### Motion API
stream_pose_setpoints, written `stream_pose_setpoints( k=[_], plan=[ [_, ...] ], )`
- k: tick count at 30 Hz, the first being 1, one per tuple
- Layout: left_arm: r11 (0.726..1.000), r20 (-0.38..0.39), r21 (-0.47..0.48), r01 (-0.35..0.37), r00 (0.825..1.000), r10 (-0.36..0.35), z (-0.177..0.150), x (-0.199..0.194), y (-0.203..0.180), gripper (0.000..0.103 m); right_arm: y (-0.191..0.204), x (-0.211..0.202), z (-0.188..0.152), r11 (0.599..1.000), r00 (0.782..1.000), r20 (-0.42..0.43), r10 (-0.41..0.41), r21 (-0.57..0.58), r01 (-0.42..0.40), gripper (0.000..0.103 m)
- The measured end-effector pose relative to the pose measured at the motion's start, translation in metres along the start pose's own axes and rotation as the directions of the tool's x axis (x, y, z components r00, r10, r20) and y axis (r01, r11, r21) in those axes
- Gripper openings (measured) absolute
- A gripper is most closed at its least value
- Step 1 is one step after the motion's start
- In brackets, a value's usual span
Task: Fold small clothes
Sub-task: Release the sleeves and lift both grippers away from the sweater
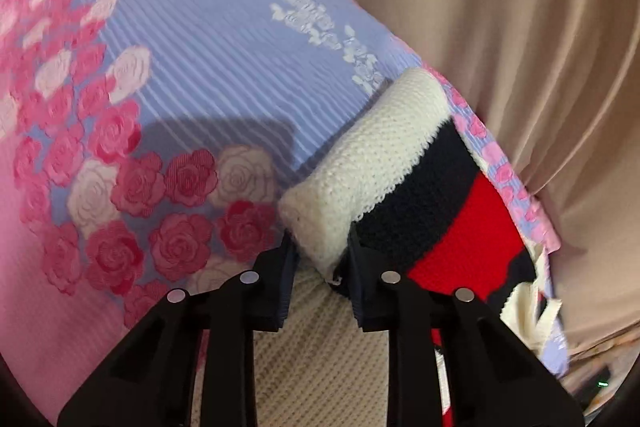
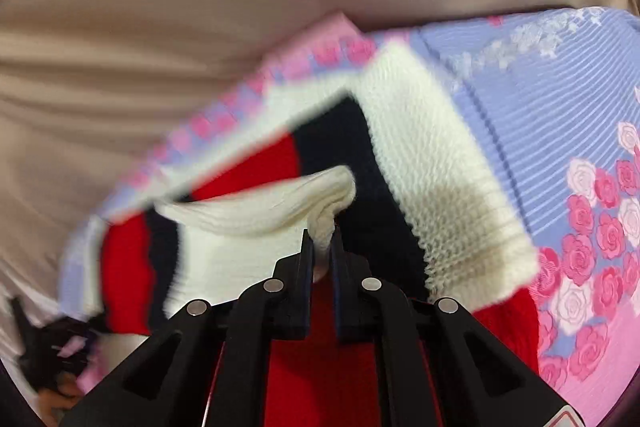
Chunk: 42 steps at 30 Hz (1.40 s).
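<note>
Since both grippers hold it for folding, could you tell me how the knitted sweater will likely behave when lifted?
Probably floppy: the sweater bunches and sags where the right gripper pinches it. Its chunky white cuff, clamped by the left gripper, looks springy, so folds may relax. The coarse knit seems unlikely to slip.

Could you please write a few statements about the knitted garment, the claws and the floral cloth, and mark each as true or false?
1. The right claw is shut on a white fold of the knitted garment. True.
2. The garment is plain green. False: it has white, dark navy and red bands.
3. The left claw holds the garment's white edge. True.
4. The garment lies on a bare wooden table. False: it lies on a lilac floral cloth with pink roses.
5. Beige draped fabric hangs behind the cloth. True.
</note>
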<state>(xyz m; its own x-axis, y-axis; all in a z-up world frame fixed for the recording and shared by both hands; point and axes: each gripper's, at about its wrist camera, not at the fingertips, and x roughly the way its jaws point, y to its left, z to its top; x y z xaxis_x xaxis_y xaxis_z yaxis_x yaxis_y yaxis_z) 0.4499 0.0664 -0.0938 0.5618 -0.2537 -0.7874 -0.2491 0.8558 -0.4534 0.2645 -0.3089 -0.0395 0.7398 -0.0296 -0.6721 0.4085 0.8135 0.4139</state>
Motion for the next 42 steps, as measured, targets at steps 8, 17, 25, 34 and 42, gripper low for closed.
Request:
stream_pose_setpoints(
  k=[8, 17, 25, 34, 42],
  plan=[
    [0.998, -0.017, 0.058, -0.005, 1.000, 0.006, -0.011, -0.007, -0.001, 0.031, -0.023, 0.010, -0.008, 0.999, 0.993, -0.107, -0.040, -0.007, 0.040, 0.017],
    [0.964, -0.069, 0.266, -0.020, 0.997, 0.040, -0.091, -0.103, 0.057, 0.059, -0.078, -0.139, -0.132, 0.987, 0.973, -0.184, -0.142, -0.106, 0.124, 0.045],
    [0.967, -0.153, 0.199, -0.156, 0.970, 0.188, -0.207, -0.195, 0.136, 0.065, -0.141, -0.234, -0.257, 0.993, 0.911, -0.397, -0.114, -0.026, 0.113, 0.045],
    [0.967, -0.254, 0.253, 0.002, 0.965, 0.064, -0.190, -0.154, 0.124, 0.068, -0.123, -0.234, -0.265, 0.980, 0.935, -0.328, -0.133, 0.100, 0.174, 0.055],
    [0.972, -0.182, 0.234, 0.006, 0.983, 0.038, -0.190, -0.143, 0.113, 0.074, -0.114, -0.195, -0.242, 0.980, 0.963, -0.266, -0.047, 0.173, 0.096, 0.062]
  ],
)
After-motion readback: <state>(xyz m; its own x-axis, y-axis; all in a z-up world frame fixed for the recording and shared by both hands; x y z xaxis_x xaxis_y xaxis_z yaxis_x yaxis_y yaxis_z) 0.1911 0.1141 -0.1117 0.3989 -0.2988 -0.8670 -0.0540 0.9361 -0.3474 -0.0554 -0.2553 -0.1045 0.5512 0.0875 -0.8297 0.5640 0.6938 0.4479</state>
